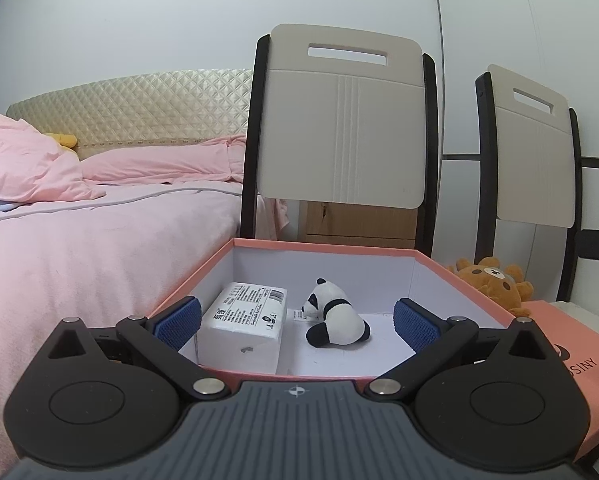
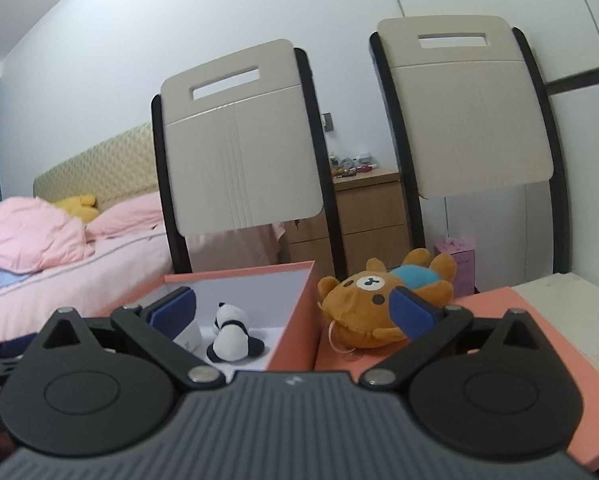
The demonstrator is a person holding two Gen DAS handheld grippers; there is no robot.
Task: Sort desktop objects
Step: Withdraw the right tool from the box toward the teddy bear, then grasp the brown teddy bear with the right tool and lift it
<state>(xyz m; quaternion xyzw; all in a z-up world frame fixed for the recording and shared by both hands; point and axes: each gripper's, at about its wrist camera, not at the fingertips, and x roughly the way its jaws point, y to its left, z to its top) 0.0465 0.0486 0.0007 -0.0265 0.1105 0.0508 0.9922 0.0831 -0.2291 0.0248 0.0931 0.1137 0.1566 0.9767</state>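
Left wrist: your left gripper (image 1: 295, 322) is spread empty over the box (image 1: 323, 247); panda (image 1: 335, 316) and tissue pack (image 1: 245, 316) ahead are sorted. Your right gripper (image 2: 293, 312) gapes toward the bear (image 2: 375, 304), likely next.

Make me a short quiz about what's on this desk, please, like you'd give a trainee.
1. True or false: the panda toy lies inside the pink box.
2. What lies beside the panda in the box? A) the tissue pack B) a mug C) a book
3. Fill in: the brown bear toy lies outside the box, on the pink ____.

Key
1. True.
2. A.
3. Lid; the left gripper and right gripper are both open and empty.
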